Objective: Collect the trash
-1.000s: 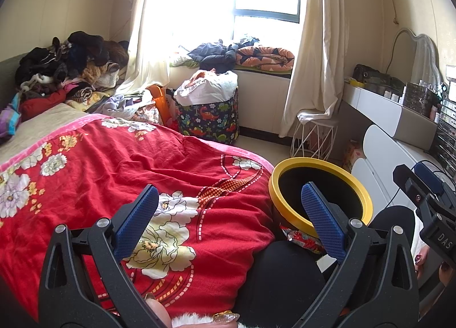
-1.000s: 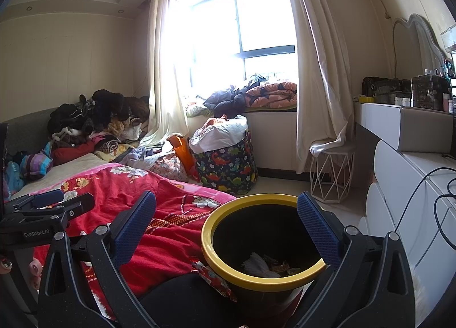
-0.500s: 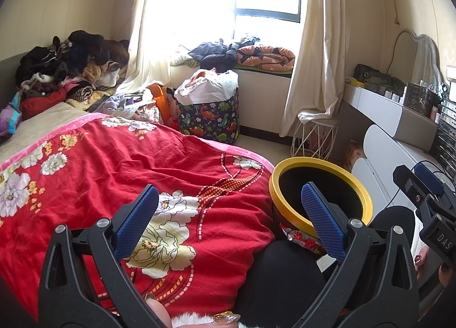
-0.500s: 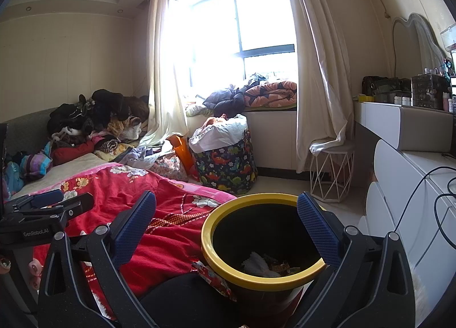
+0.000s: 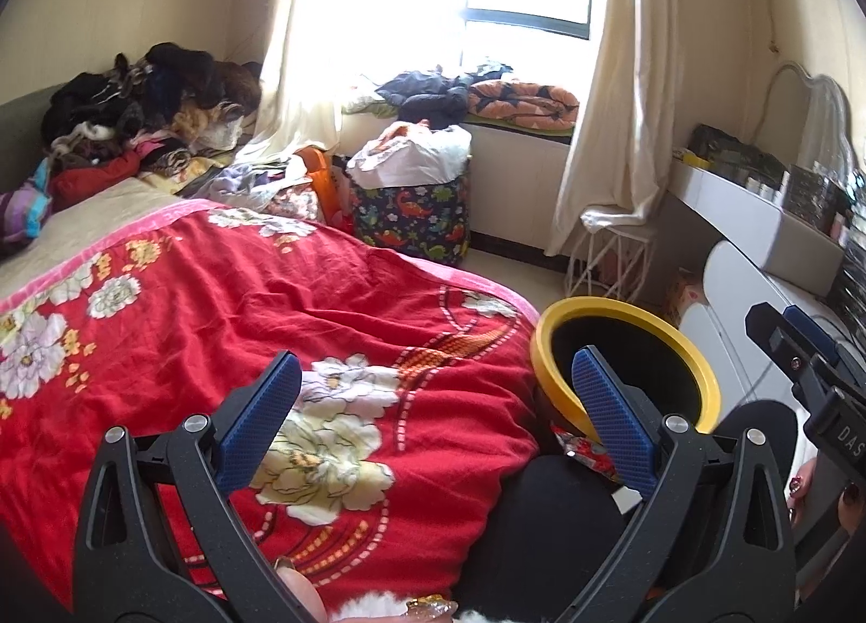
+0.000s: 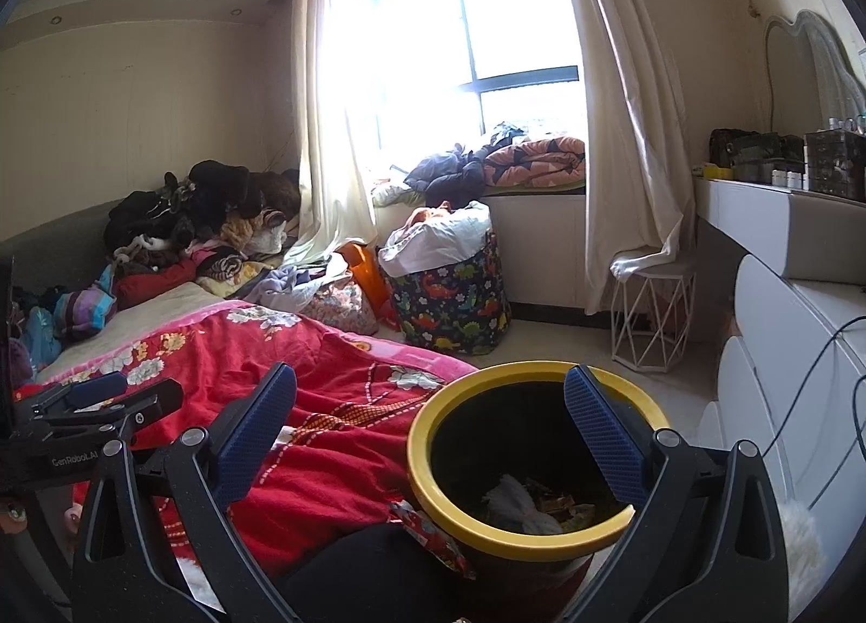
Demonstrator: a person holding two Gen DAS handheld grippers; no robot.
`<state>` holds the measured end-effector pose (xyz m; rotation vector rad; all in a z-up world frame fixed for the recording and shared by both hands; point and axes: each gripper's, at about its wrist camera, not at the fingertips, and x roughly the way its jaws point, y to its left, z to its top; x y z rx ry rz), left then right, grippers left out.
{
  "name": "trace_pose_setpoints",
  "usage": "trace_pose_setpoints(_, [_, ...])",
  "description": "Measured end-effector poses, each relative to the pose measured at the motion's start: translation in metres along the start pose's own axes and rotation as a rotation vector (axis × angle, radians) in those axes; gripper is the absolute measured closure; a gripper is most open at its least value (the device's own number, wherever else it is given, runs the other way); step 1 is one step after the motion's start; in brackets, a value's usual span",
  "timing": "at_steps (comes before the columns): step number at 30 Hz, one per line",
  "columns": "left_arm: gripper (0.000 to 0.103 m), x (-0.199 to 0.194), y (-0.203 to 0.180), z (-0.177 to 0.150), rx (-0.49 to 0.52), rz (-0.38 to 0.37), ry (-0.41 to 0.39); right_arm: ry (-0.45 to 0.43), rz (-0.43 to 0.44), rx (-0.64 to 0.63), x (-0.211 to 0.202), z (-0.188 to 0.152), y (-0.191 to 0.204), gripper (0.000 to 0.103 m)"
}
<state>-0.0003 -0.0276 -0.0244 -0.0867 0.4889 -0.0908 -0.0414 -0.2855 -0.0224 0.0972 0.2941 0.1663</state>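
Both claws [image 6: 430, 420] above trash bin [image 6: 433, 482]

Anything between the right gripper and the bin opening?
Nothing visible. The right gripper is open and empty over the yellow-rimmed bin, whose mouth is uncovered, with trash already at the bottom. A red wrapper lies outside against its wall.

"GenRobot.AI" on left gripper [image 6: 433, 425]; "DAS", perhaps cut off, on right gripper [image 5: 758, 322]
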Motion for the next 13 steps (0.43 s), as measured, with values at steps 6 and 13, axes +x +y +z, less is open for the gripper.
trace_pose_setpoints(6, [0.011, -0.012, 0.1, 0.012, -0.208, 0.219, -0.039, 0.157, 0.216, -0.074, 0.068, 0.025, 0.088, 0.006])
trace_pose_setpoints(13, [0.011, -0.049, 0.311, -0.039, -0.506, 0.799, 0.097, 0.438, 0.622, -0.23, 0.145, -0.018, 0.308, 0.006])
